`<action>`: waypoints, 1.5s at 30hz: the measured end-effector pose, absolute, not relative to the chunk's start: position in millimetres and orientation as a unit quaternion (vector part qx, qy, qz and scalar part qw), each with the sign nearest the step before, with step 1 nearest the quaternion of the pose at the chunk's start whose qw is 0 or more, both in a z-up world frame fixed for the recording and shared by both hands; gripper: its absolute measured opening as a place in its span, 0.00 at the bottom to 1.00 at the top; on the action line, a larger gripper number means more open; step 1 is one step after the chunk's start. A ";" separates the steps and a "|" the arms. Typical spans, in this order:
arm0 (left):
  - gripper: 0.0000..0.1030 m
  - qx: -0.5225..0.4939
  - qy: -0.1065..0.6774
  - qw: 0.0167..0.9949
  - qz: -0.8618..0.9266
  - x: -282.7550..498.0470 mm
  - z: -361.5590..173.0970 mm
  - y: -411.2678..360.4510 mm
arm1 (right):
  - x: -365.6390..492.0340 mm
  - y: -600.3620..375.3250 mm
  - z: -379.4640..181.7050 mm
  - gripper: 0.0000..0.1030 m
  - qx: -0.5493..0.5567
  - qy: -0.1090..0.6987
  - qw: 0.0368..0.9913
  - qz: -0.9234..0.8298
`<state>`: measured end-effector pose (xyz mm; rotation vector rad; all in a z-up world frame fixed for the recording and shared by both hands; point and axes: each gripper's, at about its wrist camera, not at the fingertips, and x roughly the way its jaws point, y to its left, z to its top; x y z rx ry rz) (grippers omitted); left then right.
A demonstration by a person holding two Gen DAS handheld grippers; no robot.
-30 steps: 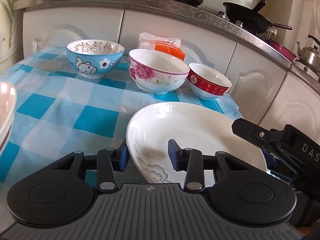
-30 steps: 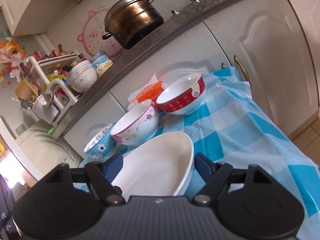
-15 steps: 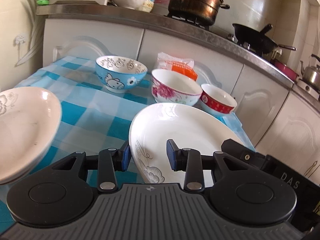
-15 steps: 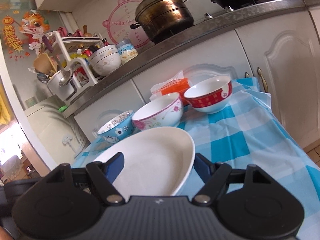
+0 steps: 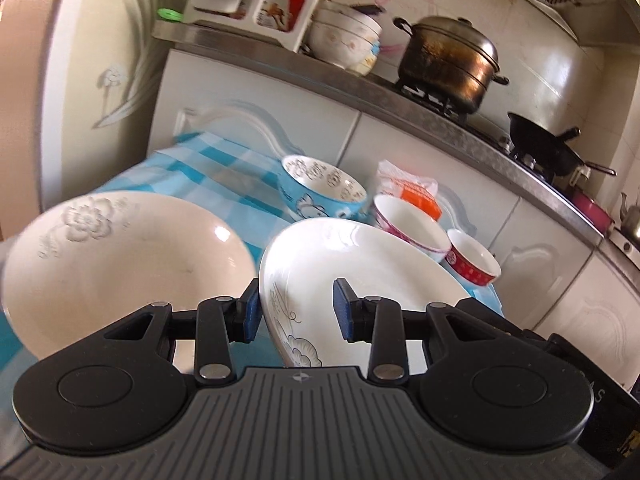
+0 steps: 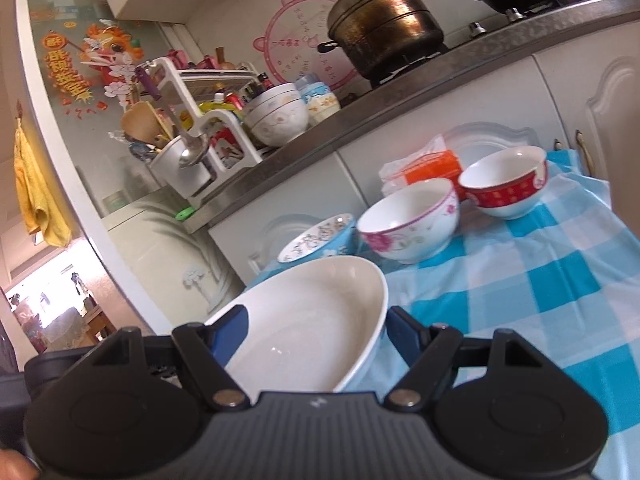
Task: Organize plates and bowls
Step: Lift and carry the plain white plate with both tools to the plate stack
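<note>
A white deep plate (image 5: 360,264) with a grey line drawing on its rim hangs above the blue checked tablecloth (image 6: 540,280), carried by both grippers. My left gripper (image 5: 296,314) is shut on its near rim, one pad outside and one inside. My right gripper (image 6: 316,332) is shut on the same plate (image 6: 312,312) from the opposite side, jaws wide across its edge. Just left of it sits a white plate with grey flowers (image 5: 120,264). Behind stand a blue cartoon bowl (image 5: 320,188), a pink-flowered bowl (image 5: 412,228) and a red-banded bowl (image 5: 472,264).
White cabinet doors (image 5: 400,152) and a steel counter edge (image 5: 460,120) rise right behind the table. On the counter are a large pot (image 5: 444,64), a black wok (image 5: 540,148), stacked bowls (image 5: 344,40) and a utensil rack (image 6: 192,128). An orange packet (image 5: 416,192) lies behind the bowls.
Both grippers have risen and carried the white plate leftward. The flowered plate has come fully into the left wrist view beside it. The bowls have not moved.
</note>
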<state>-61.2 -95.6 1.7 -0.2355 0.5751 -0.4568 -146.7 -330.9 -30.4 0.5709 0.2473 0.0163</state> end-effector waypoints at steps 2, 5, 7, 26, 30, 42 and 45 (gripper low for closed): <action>0.39 -0.123 0.275 0.929 -0.215 -61.2 6.2 -85.3 | -142.1 -321.8 -25.6 0.74 0.279 0.120 0.953 0.018; 0.39 -0.136 0.270 0.932 -0.202 -58.5 11.9 -68.1 | -134.5 -308.0 -19.7 0.74 0.280 0.118 0.952 0.035; 0.39 -0.140 0.265 0.935 -0.191 -56.6 14.3 -57.9 | -128.0 -297.1 -16.0 0.74 0.274 0.119 0.953 0.045; 0.38 -0.170 0.261 0.945 -0.102 -29.8 1.3 3.3 | -70.8 -220.8 -28.3 0.75 0.264 0.162 0.945 0.109; 0.38 -0.171 0.265 0.945 -0.091 -25.3 -3.5 8.4 | -66.4 -212.5 -30.4 0.75 0.249 0.166 0.947 0.114; 0.38 -0.176 0.280 0.940 -0.076 -18.4 -13.9 11.6 | -67.3 -196.0 -33.6 0.75 0.188 0.170 0.960 0.116; 0.38 -0.174 0.280 0.941 -0.076 -18.6 -14.2 10.5 | -67.7 -195.2 -33.4 0.75 0.181 0.170 0.962 0.115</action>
